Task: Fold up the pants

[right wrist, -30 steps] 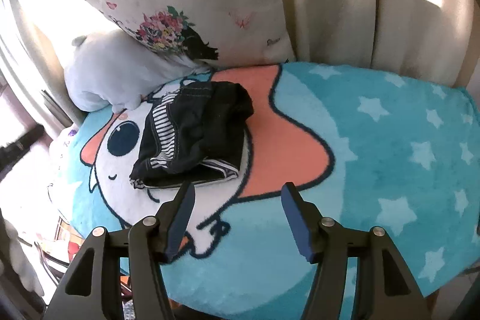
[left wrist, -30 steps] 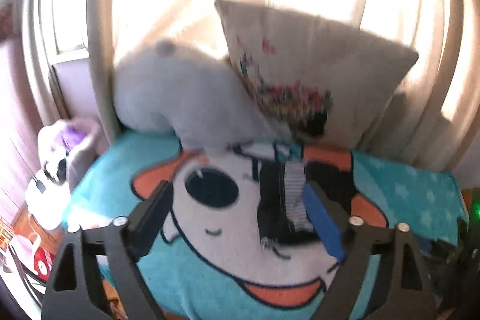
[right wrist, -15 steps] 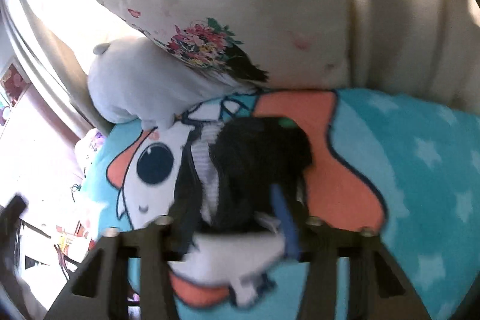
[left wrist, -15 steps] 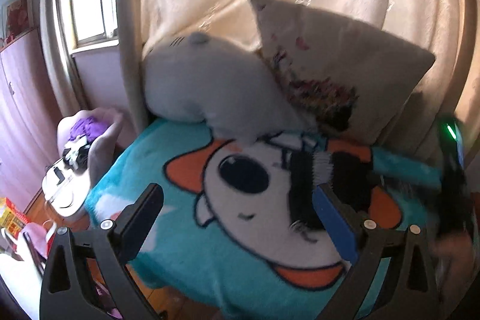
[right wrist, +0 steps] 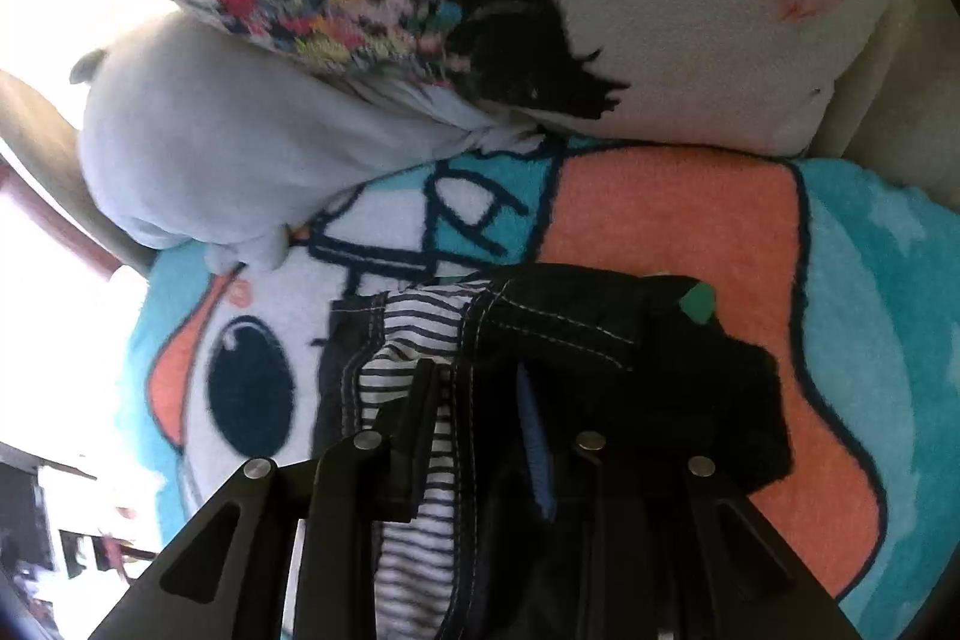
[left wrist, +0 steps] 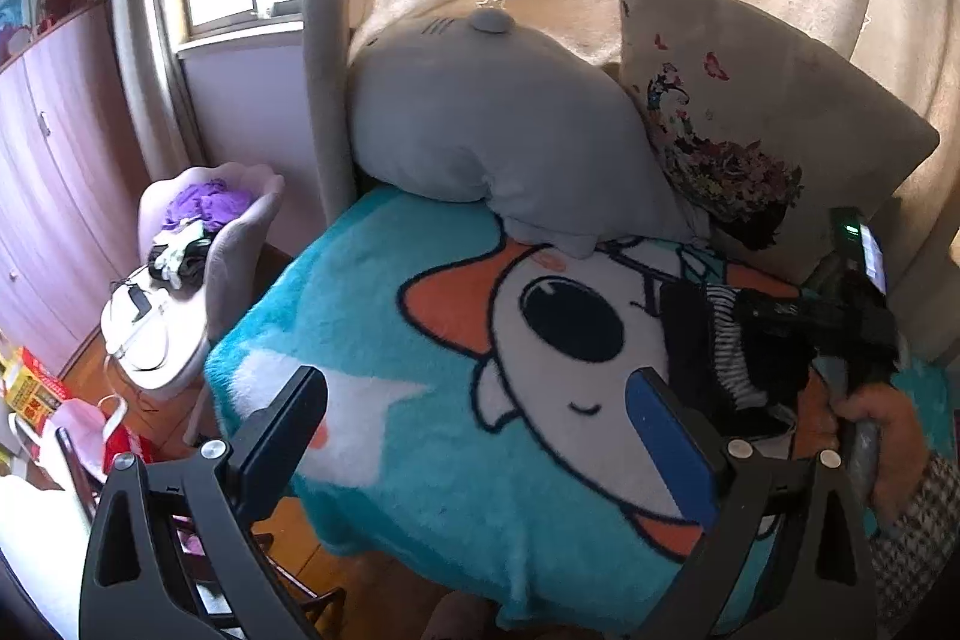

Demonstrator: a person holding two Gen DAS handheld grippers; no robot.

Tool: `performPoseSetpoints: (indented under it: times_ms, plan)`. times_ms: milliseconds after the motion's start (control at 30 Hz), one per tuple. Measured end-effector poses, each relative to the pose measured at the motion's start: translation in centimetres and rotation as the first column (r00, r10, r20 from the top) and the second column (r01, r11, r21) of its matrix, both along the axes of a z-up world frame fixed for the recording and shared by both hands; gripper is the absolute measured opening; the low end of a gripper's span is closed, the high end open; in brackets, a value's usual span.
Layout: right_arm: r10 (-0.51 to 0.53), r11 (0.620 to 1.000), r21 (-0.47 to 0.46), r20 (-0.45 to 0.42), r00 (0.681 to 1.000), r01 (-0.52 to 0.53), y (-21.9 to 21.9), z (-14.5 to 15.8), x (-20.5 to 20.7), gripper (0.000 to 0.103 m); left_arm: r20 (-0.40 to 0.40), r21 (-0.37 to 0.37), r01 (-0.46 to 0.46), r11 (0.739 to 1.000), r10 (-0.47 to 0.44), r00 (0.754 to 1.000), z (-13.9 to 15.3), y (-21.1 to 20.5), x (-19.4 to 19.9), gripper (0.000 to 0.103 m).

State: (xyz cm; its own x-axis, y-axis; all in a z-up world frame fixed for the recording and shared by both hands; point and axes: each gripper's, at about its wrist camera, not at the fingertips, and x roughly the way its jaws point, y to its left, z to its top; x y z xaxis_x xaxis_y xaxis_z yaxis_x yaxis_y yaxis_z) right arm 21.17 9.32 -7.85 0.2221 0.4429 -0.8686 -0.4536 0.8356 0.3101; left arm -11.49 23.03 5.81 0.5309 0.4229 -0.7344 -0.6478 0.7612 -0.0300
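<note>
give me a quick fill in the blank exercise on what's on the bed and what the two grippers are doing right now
1. The right gripper has its fingers closed on the dark ____ lying on the blanket.
2. The left gripper is ____ and holds nothing.
3. The grey plush leans against the ____ pillow.
4. The lining showing inside the waistband is ____.

Missing words: pants; open; floral; striped
</note>
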Motion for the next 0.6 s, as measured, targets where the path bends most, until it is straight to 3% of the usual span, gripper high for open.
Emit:
performPoseSetpoints:
  times_ms: [200, 367, 433, 600]
  plan:
    - [-0.061, 0.997, 0.05, 0.043, 0.997, 0.059, -5.9, 3.7, -3.2, 0.037, 0.054, 0.038, 0.062, 0.997, -0.064, 0.997, 0.4, -1.9, 3.3, 0.099]
    - [-0.09, 0.996, 0.021, 0.113, 0.989, 0.088, -10.7, 5.6, -6.6, 0.047, 0.186, 0.205, 0.117, 0.972, -0.156, 0.97, 3.5, -6.3, 4.6, 0.1]
    - [-0.097, 0.995, 0.012, 0.133, 0.986, 0.097, -12.3, 6.1, -7.7, 0.05, 0.183, 0.224, 0.148, 0.963, -0.19, 0.965, 4.1, -7.8, 5.8, 0.103]
    - [-0.11, 0.993, -0.013, 0.152, 0.982, 0.113, -15.4, 6.6, -9.6, 0.054, 0.117, 0.19, 0.296, 0.936, -0.321, 0.94, 3.4, -10.7, 10.4, 0.103]
